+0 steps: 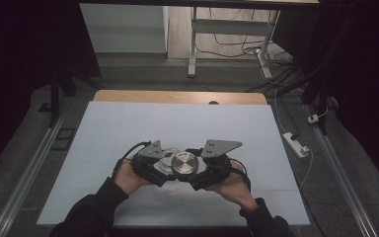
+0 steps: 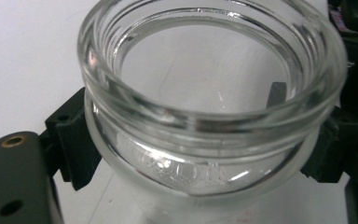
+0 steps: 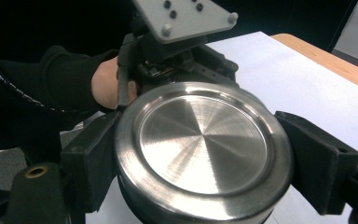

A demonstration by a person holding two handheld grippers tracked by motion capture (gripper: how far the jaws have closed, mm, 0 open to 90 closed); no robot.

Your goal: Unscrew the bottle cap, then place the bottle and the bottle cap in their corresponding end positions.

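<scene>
Wooden table (image 1: pixel 128 96) under white sheet (image 1: pixel 128 128)

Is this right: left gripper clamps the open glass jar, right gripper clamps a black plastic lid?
Not quite. The lid in the right gripper is brushed silver metal, not black plastic; the right gripper view shows it clearly. The rest holds: the left gripper clamps the open glass jar.

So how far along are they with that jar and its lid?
Lid and jar are apart and both gripped: the left gripper holds the open glass jar, the right gripper holds the metal lid, side by side above the table. Whether it's going on or just came off, I can't tell.
</scene>
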